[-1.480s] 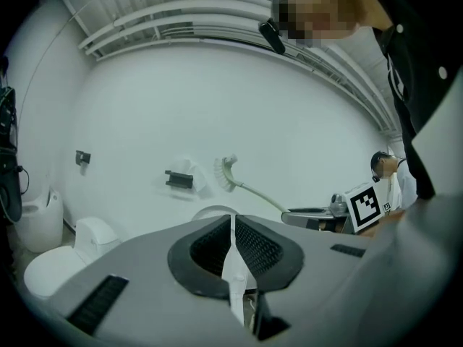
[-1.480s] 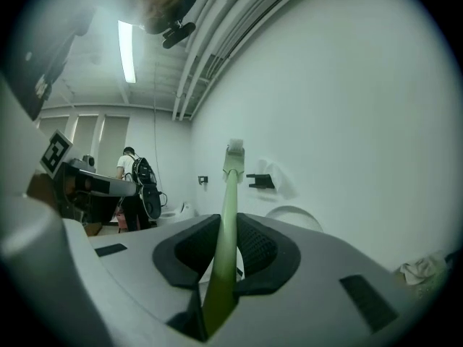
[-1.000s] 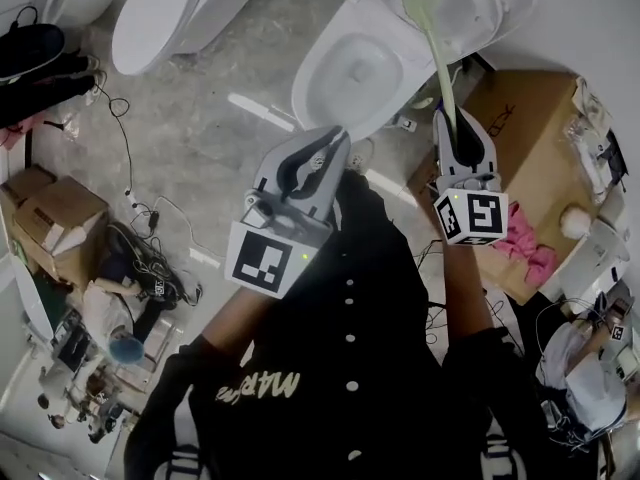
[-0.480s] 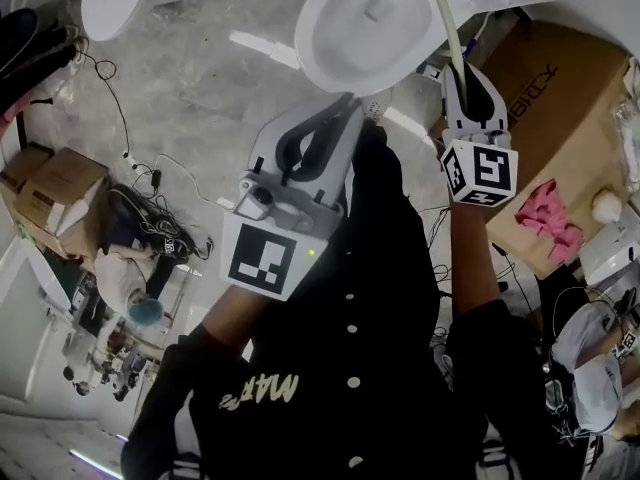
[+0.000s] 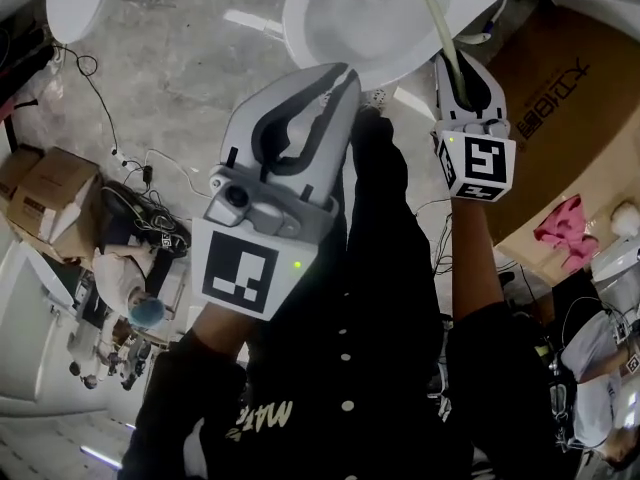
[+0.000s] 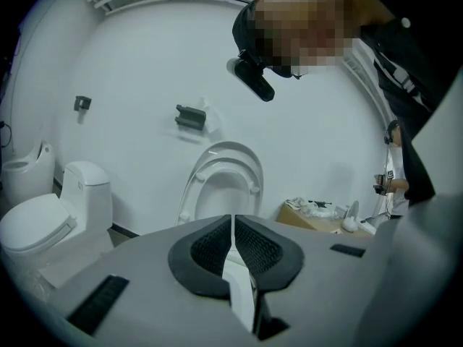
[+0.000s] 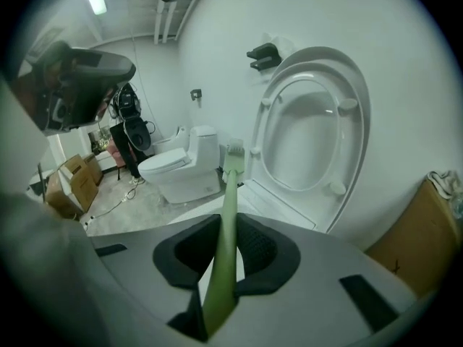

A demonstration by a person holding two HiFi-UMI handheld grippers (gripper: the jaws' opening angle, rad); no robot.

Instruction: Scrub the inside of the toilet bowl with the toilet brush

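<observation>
Right gripper [image 7: 230, 248] [image 5: 458, 68]: jaws nearly together, clamped on the pale green plastic handle of the toilet brush [image 7: 226, 215] [image 5: 441, 20]. Dark ribbed pads [image 7: 255, 246] pressed against both sides of the handle, low on its length.

Handle running straight out from the jaws, with the bristle head [image 7: 233, 150] at the far end. In the right gripper view, head seen just left of the raised white toilet seat and lid [image 7: 311, 136]. In the head view, handle crossing the right side of the white ceramic toilet bowl [image 5: 335, 28]; head cut off by the top edge. Cannot tell whether bristles touch the porcelain.

Right arm stretched forward, gripper just short of the bowl's near rim, marker cube facing the camera. Brown cardboard box [image 5: 565, 118] just right of it, crumpled pink cloth [image 5: 560, 223] on the box.

Left gripper [image 6: 233, 237] [image 5: 338, 80]: pads closed against each other, hairline slit only, nothing held. Raised close to the head camera, tips pointed at the bowl's near rim, apart from it. Aimed at the same raised seat in the left gripper view.

Second white toilet [image 7: 177, 168] [image 6: 43, 223] off to the left, lid down.
</observation>
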